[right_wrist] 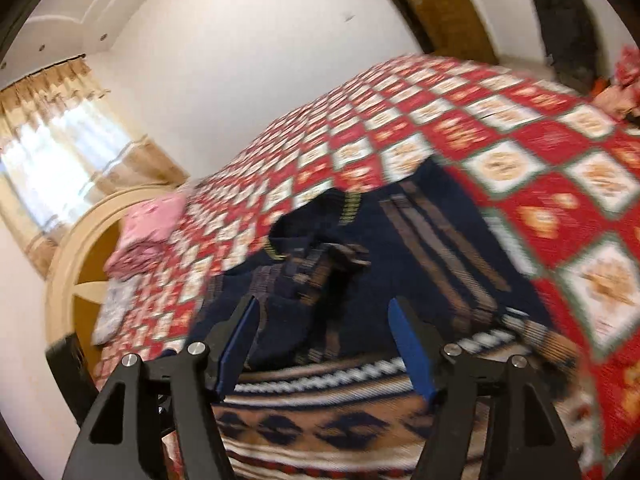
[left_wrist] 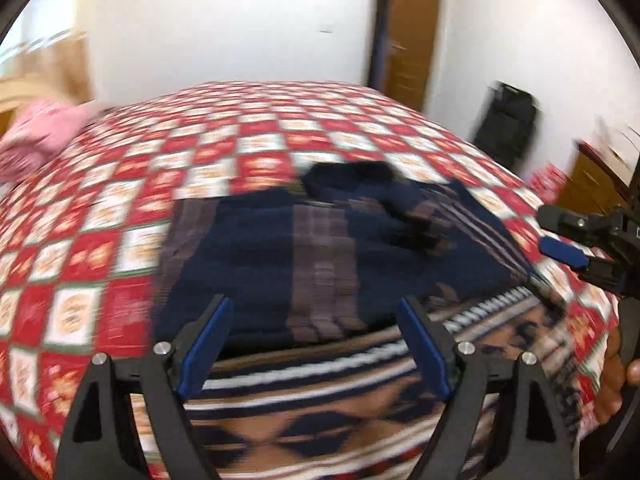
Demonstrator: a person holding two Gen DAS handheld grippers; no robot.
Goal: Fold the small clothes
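A dark navy garment (left_wrist: 280, 256) with brown stripes lies spread on the bed, with a bunched dark part (left_wrist: 360, 184) at its far end. It also shows in the right wrist view (right_wrist: 360, 264). My left gripper (left_wrist: 316, 312) is open and empty, just above the garment's near edge. My right gripper (right_wrist: 324, 312) is open and empty over the same garment; it also shows at the right edge of the left wrist view (left_wrist: 568, 240). Both views are blurred.
The garment lies on a brown, white and navy patterned blanket (left_wrist: 320, 400) over a red and white checked bedspread (left_wrist: 160, 168). A pink cloth pile (left_wrist: 44, 132) sits at the bed's far left. A wooden door (left_wrist: 408, 32) and a dark bag (left_wrist: 508, 124) stand beyond.
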